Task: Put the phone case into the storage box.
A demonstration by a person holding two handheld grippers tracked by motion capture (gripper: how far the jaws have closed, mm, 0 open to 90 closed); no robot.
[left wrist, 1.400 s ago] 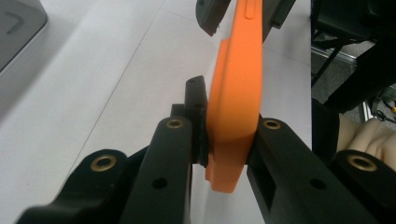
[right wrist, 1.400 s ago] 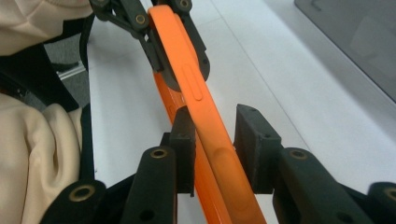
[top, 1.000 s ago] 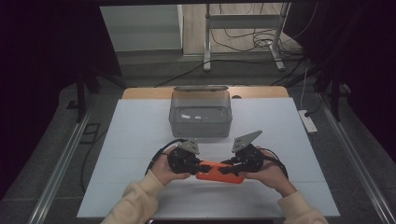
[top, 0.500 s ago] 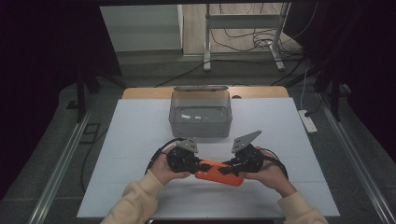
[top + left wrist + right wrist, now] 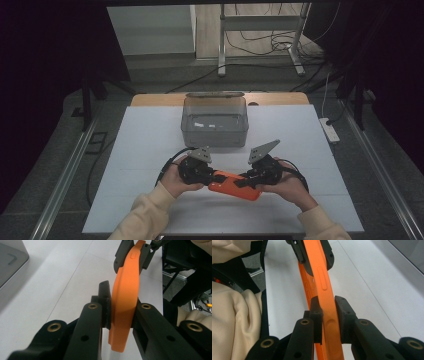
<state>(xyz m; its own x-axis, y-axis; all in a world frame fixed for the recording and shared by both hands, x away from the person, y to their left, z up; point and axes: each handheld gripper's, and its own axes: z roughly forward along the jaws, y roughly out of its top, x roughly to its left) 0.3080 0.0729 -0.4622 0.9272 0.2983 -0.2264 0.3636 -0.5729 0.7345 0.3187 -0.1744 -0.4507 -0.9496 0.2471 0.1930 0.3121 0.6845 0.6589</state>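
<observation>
Jaws w/ orange case, bin behind

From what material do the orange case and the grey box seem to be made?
The orange case looks like soft matte rubber or silicone: smooth, curved, with moulded button bumps. The grey box looks like see-through plastic: its floor shows through the walls, with glints.

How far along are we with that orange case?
Done: the orange case is off the white table, gripped at both ends. In hand: the left tool and right tool each clamp an end. Left: whatever follows; the clear bin sits behind, case not in it.
</observation>
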